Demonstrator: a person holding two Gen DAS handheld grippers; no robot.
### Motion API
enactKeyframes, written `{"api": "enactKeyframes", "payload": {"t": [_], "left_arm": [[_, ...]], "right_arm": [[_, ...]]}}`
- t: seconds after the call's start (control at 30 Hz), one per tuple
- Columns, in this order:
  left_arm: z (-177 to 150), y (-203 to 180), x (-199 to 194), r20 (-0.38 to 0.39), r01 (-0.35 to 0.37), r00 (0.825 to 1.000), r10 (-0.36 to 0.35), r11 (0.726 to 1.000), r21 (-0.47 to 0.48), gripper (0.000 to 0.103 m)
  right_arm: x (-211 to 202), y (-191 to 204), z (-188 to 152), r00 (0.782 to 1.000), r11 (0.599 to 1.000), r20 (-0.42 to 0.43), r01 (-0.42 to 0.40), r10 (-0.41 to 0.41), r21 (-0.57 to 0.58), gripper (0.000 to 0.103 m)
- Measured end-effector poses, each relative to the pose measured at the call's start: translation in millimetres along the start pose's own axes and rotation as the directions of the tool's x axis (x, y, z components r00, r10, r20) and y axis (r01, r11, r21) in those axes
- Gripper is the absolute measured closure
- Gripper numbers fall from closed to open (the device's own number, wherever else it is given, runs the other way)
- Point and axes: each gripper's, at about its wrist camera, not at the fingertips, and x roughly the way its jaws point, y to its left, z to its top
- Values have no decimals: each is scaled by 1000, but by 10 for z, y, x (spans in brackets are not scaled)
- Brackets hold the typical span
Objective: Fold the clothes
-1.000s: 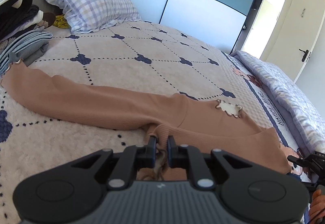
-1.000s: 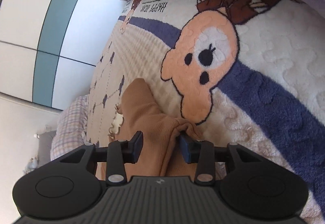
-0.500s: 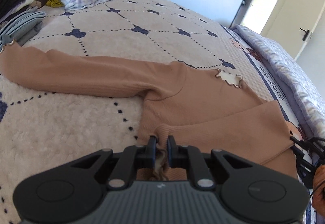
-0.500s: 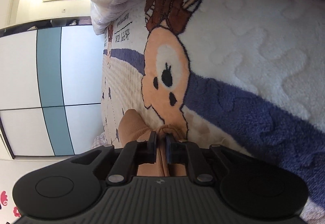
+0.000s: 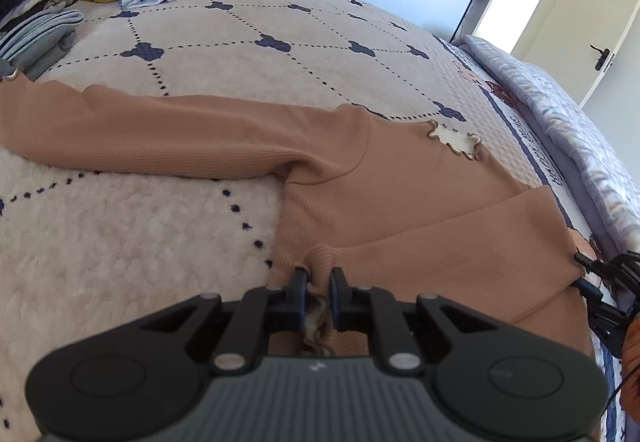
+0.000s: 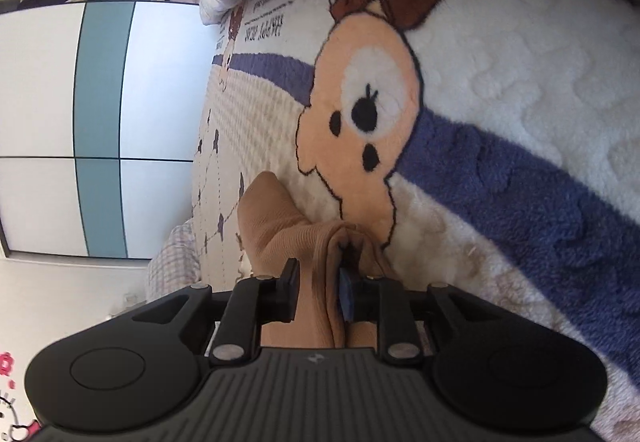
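**Sweater half folded, both grippers holding it**

Sweater (image 5: pixel 400 201) lies on the bed (image 5: pixel 120 242), its left sleeve spread out. Left gripper (image 5: pixel 319 282) pinches its hem; right gripper (image 6: pixel 318 282) clamps bunched cloth. One sleeve looks folded across; the rest remains.

A tan top (image 5: pixel 400 201) lies on a cream blanket (image 5: pixel 120 250) with navy dotted diamonds.
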Motion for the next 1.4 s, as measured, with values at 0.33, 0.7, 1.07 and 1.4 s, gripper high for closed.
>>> {"api": "enactKeyframes", "payload": {"t": [0.33,0.7,1.07,1.4], "left_arm": [[25,76,28,-100,3,995,-4,1000,-13,91],[138,20,-169,62,-200,979,193,970,135,84],[153,56,-51,45,-88,995,86,994,65,84],[185,182,15,13,-70,997,70,997,13,84]], "right_arm": [[89,-71,40,998,998,21,51,-52,32,95],[-153,530,48,955,848,164,294,-246,-441,68],[593,863,168,983,788,93,183,-159,-588,68],[1130,1181,97,969,613,96,219,-228,-759,93]]}}
